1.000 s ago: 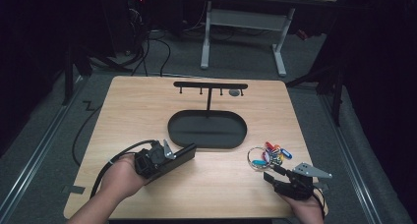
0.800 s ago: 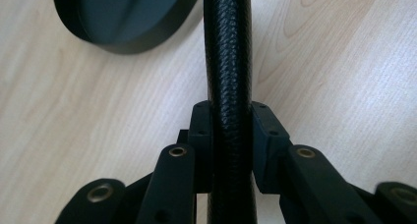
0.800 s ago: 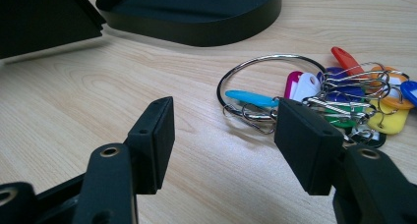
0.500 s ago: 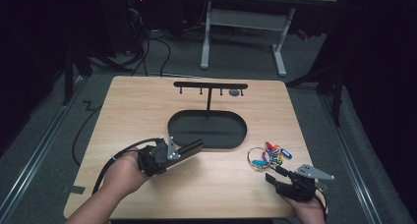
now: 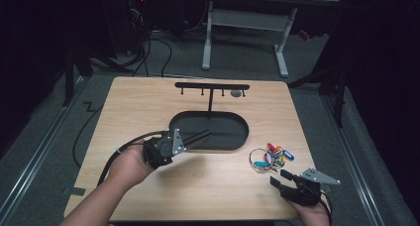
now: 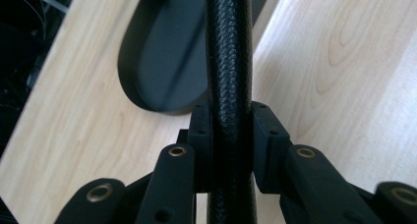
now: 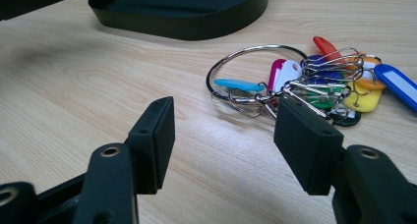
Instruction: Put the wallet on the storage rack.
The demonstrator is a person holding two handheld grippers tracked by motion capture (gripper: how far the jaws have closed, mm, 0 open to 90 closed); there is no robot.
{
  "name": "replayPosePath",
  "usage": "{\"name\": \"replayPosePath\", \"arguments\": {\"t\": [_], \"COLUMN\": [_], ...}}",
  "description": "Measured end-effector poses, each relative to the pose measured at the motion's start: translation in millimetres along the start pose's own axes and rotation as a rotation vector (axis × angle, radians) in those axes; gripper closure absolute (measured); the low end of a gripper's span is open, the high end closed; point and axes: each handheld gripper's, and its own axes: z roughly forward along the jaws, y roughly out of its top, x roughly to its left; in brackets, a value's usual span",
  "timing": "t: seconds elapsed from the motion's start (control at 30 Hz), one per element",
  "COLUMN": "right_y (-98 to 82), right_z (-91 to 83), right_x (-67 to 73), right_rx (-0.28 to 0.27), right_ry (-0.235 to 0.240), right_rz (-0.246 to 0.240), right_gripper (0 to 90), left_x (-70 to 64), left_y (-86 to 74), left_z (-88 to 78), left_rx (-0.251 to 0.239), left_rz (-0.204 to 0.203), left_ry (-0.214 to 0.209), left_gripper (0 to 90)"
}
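The left gripper (image 6: pixel 228 123) has been raised and tipped toward the black tray (image 5: pixel 244 132), jaws clamped on a black braided cord (image 6: pixel 228 47); the right gripper (image 7: pixel 223 145) is held wide open, nothing gripped, just short of the key bunch (image 7: pixel 314 81) lying on the table (image 5: pixel 148 102) beside the tray; picking up the keys is judged to come next.

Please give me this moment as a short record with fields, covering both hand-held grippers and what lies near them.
left hand-held gripper: shut on a black braided cable, above the wooden table
right hand-held gripper: open, holding nothing, aimed at the key bunch
key bunch: coloured tags on a metal ring, lying flat on the table
black oval tray: mid-table
hook rack: upright behind the tray
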Motion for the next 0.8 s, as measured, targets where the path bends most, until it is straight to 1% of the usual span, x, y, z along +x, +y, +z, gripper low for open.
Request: {"name": "replayPosePath", "arguments": {"t": [0.07, 0.23, 0.3, 0.37, 0.4, 0.53, 0.6, 0.7, 0.73, 0.8], "right_y": [0.0, -3.1, -4.8, -5.3, -6.3, -8.4, -9.2, -9.7, -9.9, -10.5], "right_z": [-1.3, -4.3, -7.5, -10.0, -12.6, -14.8, -16.2, -18.0, -18.5, -18.8], "right_x": [0.7, -1.6, -2.4, -3.6, -4.4, -5.1, -5.5, -5.3, -5.1, -5.8], "right_rx": [-0.004, -0.004, -0.008, -0.012, -0.018, -0.015, -0.018, -0.02, -0.022, -0.022], "right_ry": [-0.001, -0.009, -0.013, -0.021, -0.027, -0.033, -0.034, -0.036, -0.035, -0.035], "right_rz": [-0.005, 0.002, 0.011, 0.013, 0.017, 0.02, 0.022, 0.026, 0.026, 0.028], "right_gripper": [41.3, 41.2, 41.3, 41.3, 41.4, 41.5, 41.5, 41.5, 41.5, 41.5], "left_x": [1.0, 4.6, 5.8, 6.0, 6.2, 8.5, 10.0, 10.8, 11.8, 12.9], "left_y": [5.2, 17.2, 23.3, 30.2, 33.7, 48.0, 54.2, 60.5, 62.6, 66.4], "left_z": [2.2, 9.3, 13.4, 17.8, 20.3, 30.5, 34.8, 39.0, 41.3, 45.2], "left_rx": [0.0, -0.004, -0.007, -0.004, -0.006, -0.019, -0.025, -0.026, -0.037, -0.032], "left_rz": [0.035, 0.095, 0.13, 0.181, 0.194, 0.239, 0.244, 0.255, 0.27, 0.283], "left_ry": [0.022, 0.046, 0.052, 0.071, 0.079, 0.102, 0.103, 0.114, 0.122, 0.126], "left_gripper": [74.1, 74.1, 74.1, 74.0, 74.0, 74.0, 74.0, 74.0, 74.0, 74.0]}}
